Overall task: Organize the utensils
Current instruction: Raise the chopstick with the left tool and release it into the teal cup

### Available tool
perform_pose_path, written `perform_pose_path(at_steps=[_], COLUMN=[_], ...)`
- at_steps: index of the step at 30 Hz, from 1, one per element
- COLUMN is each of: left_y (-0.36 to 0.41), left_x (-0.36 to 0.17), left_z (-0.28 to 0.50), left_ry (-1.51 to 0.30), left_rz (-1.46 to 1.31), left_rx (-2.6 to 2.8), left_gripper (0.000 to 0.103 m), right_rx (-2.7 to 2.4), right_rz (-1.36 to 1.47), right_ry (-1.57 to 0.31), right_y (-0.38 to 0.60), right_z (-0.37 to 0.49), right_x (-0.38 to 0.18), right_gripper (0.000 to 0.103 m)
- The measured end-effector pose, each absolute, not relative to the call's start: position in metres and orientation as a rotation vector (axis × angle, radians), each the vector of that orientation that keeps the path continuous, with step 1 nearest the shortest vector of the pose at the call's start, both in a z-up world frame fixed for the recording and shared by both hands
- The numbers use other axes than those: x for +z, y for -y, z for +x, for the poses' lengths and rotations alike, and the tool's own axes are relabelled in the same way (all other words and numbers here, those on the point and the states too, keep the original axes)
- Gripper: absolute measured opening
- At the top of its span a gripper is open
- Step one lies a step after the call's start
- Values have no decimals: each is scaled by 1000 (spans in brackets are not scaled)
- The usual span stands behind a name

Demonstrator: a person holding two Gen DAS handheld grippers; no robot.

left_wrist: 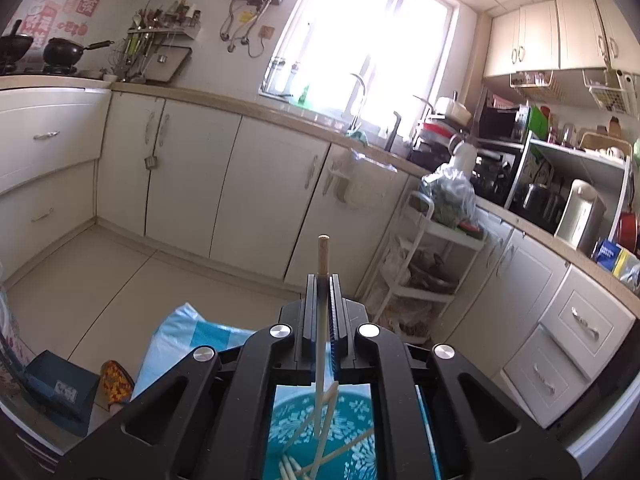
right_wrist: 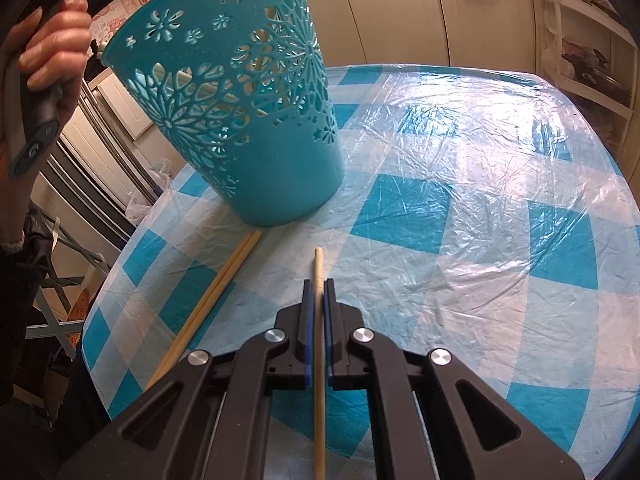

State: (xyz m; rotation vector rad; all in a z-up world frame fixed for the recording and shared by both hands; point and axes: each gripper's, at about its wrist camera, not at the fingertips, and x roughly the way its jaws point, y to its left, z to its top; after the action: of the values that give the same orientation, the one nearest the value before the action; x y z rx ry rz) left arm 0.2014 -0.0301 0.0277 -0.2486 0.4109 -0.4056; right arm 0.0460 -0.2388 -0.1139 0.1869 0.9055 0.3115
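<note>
My left gripper (left_wrist: 323, 280) is shut on a wooden chopstick (left_wrist: 322, 256) that points upward, held over the teal perforated basket (left_wrist: 356, 412). Several chopsticks (left_wrist: 312, 460) lie inside that basket. In the right wrist view the teal basket (right_wrist: 256, 120) stands on the blue-and-white checked tablecloth (right_wrist: 460, 220). My right gripper (right_wrist: 318, 286) is shut on another chopstick (right_wrist: 319, 272) low over the cloth, just in front of the basket. A pair of chopsticks (right_wrist: 216, 296) lies on the cloth to its left.
A hand on the left gripper's handle (right_wrist: 40, 92) shows at the upper left. Kitchen cabinets (left_wrist: 200, 176) and a counter with sink run behind. A white shelf cart (left_wrist: 432, 256) stands by the table. The table edge (right_wrist: 108, 300) is at left.
</note>
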Motion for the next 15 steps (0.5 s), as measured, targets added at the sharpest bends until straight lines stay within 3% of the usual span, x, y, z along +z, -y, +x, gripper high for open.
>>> perform_pose_path(at_steps=[10,12,14,15], left_y=[33,27,16,9], left_x=[1,-2,-4,-4], left_z=[178,170,158,151], left_ry=[-526,-530,-526,-516], left_rz=[-128,-119,-119,-118], left_rx=[-415,-398,-366,-344], left_gripper=[7,15,39,45], right_rx=[311,313,323,324], right_rz=[184,185,185,179], right_ry=[-906,-907,-907,-906], right_y=[239,239,238,237], right_z=[45,45,45,45], right_x=[-114,-113,-113,-113], right_gripper=[5,6,9,11])
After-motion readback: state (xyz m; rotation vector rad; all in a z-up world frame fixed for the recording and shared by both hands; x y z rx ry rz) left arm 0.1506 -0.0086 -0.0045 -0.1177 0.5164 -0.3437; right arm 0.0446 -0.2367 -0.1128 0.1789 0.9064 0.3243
